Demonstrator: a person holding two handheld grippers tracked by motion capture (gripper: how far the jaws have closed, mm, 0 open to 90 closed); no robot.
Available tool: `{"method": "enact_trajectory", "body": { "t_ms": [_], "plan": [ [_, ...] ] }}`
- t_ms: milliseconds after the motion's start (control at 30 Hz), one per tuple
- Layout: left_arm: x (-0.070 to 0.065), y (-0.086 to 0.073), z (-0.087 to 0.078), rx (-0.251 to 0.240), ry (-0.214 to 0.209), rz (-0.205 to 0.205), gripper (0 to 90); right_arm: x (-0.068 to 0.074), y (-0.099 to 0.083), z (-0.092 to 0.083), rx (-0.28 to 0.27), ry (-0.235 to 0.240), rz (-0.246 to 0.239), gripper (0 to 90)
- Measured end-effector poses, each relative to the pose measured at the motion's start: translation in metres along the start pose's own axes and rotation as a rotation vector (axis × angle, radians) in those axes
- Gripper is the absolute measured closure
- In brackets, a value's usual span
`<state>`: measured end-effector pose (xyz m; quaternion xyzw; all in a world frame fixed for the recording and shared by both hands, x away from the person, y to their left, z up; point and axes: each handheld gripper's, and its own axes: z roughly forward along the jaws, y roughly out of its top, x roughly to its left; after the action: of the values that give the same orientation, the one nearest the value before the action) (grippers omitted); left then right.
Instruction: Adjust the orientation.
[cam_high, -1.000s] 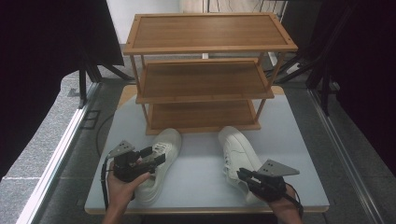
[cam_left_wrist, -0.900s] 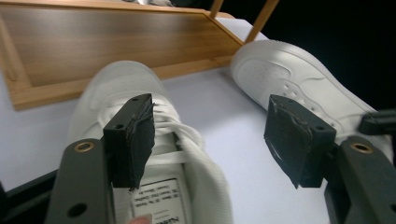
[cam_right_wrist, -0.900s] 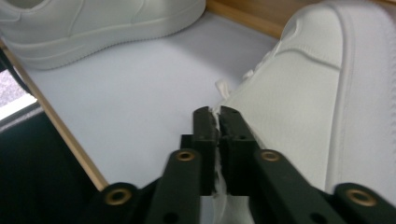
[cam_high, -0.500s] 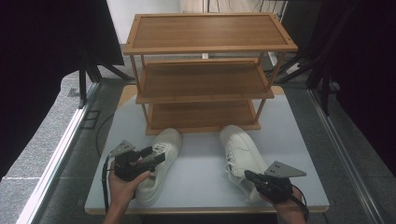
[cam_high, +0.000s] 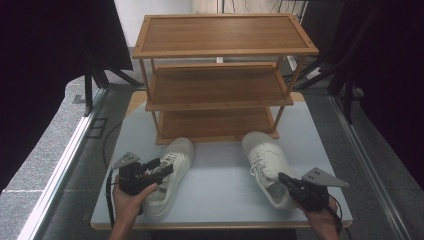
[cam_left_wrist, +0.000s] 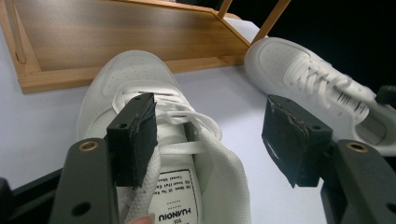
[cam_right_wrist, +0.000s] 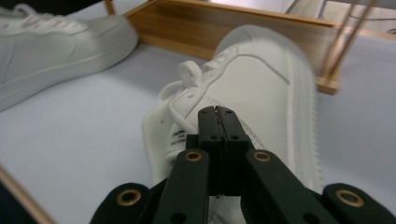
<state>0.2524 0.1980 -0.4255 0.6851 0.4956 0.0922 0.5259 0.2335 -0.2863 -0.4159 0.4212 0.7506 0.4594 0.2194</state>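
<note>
While unobstructed before both white shoes (cam_high: 167, 175), wooden shoe rack (cam_high: 220, 85).

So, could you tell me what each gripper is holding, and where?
The right gripper pinches the right shoe at its collar. The left gripper, open, holds nothing.

Left gripper (cam_high: 162, 170): jaws wide apart, near-left, pointing right and far.
Right gripper (cam_high: 284, 178): jaws pressed together, near-right, pointing left and far.
Hands: both gripping from the near edge.
</note>
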Motion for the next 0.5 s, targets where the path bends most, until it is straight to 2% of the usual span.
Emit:
{"method": "enact_trajectory", "body": {
  "t_ms": [67, 100, 133, 167, 200, 233, 267, 300, 367, 467, 500],
  "plan": [
    [0.001, 0.001, 0.0, 0.001, 0.0, -0.003, 35.4, -0.014, -0.001, -0.002, -0.011, -0.051, 0.034, 90.0],
    [0.001, 0.001, 0.0, 0.001, 0.0, -0.003, 35.4, -0.014, -0.001, -0.002, -0.011, -0.051, 0.034, 90.0],
    [0.003, 0.002, -0.002, 0.005, 0.007, -0.011, 35.2, -0.033, -0.003, -0.004, -0.003, -0.085, 0.083, 90.0],
    [0.004, 0.002, -0.002, 0.003, 0.01, -0.019, 35.2, -0.045, -0.006, -0.004, 0.01, -0.071, 0.121, 90.0],
    [0.006, 0.002, -0.003, 0.001, 0.013, -0.027, 35.3, -0.056, -0.01, -0.003, 0.045, -0.028, 0.157, 89.4],
    [0.006, 0.002, -0.003, 0.001, 0.013, -0.027, 35.3, -0.056, -0.01, -0.003, 0.045, -0.028, 0.157, 89.4],
    [0.007, 0.002, -0.003, 0.003, 0.02, -0.034, 35.3, -0.07, -0.021, 0.001, 0.021, 0.072, 0.224, 86.8],
    [0.007, 0.002, -0.003, 0.001, 0.019, -0.035, 35.4, -0.072, -0.023, 0.001, 0.006, 0.11, 0.249, 86.1],
    [0.007, 0.002, -0.003, 0.002, 0.017, -0.035, 35.4, -0.07, -0.022, 0.0, 0.011, 0.093, 0.237, 83.6],
    [0.007, 0.002, -0.004, 0.003, 0.015, -0.033, 35.4, -0.073, -0.02, -0.006, -0.025, 0.044, 0.241, 83.9],
    [0.007, 0.002, -0.004, 0.003, 0.015, -0.033, 35.3, -0.073, -0.02, -0.006, -0.025, 0.044, 0.241, 83.9]
  ]
}}
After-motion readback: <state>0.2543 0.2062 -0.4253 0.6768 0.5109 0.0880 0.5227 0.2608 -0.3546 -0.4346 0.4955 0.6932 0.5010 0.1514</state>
